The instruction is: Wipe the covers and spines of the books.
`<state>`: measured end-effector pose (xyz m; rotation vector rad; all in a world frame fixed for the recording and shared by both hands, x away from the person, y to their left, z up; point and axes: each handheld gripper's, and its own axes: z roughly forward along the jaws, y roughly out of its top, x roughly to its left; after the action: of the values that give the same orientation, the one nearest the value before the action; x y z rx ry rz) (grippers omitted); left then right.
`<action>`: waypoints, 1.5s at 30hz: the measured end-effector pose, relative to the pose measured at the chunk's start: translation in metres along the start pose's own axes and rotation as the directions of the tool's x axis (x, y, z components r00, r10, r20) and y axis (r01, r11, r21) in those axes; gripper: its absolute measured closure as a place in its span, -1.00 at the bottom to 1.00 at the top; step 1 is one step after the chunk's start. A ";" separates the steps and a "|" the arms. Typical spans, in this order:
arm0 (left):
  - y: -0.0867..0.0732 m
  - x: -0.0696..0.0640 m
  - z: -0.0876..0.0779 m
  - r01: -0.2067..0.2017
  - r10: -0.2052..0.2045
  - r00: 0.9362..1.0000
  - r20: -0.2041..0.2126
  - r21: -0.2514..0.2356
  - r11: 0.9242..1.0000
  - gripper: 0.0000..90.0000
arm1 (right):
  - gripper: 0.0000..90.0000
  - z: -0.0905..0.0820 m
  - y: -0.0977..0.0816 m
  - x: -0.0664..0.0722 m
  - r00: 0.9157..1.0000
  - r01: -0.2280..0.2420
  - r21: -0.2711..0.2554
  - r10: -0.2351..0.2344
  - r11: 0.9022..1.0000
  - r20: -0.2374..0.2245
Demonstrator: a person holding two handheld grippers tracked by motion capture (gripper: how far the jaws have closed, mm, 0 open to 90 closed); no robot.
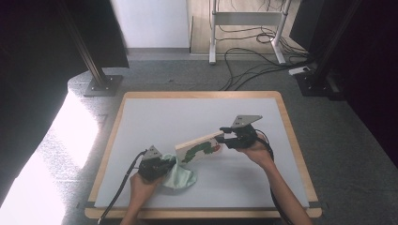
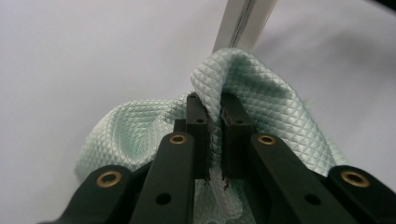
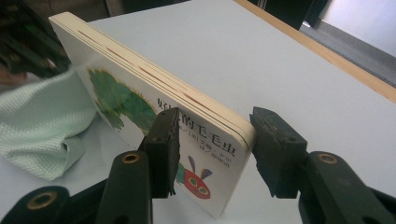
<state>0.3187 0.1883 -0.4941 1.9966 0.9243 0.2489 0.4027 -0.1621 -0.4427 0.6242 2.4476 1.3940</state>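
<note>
Bare table (image 1: 197, 112) beyond book (image 1: 199, 146) and cloth (image 1: 180, 177).

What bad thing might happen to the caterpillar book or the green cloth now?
1. The book stands tilted on its edge between the right gripper's jaws, and a gap shows on one side, so it might slip and fall flat on the table.
2. The left gripper pinches just a fold of the cloth, which might pull loose.
3. The cloth touches the book and might push it over.

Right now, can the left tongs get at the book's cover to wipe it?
Probably yes: the left tongs pinch the green cloth right beside the book, which the right tongs hold tilted, cover exposed.
</note>
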 end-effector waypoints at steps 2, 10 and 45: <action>0.014 -0.001 -0.010 -0.017 0.016 1.000 -0.008 -0.031 0.999 0.86 | 0.14 0.000 0.000 0.000 1.000 0.002 0.003 -0.002 1.000 0.001; 0.032 -0.002 -0.025 -0.034 0.033 0.999 -0.015 -0.090 0.995 0.86 | 0.15 -0.001 -0.001 0.000 1.000 0.000 0.000 0.000 1.000 -0.003; -0.013 0.052 -0.051 0.045 -0.048 0.979 -0.198 -0.018 0.999 0.82 | 0.15 -0.001 -0.002 0.000 1.000 -0.008 -0.006 0.008 1.000 -0.002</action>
<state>0.3231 0.2616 -0.4842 1.9608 1.0905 0.4325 0.4017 -0.1633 -0.4438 0.6319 2.4438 1.4052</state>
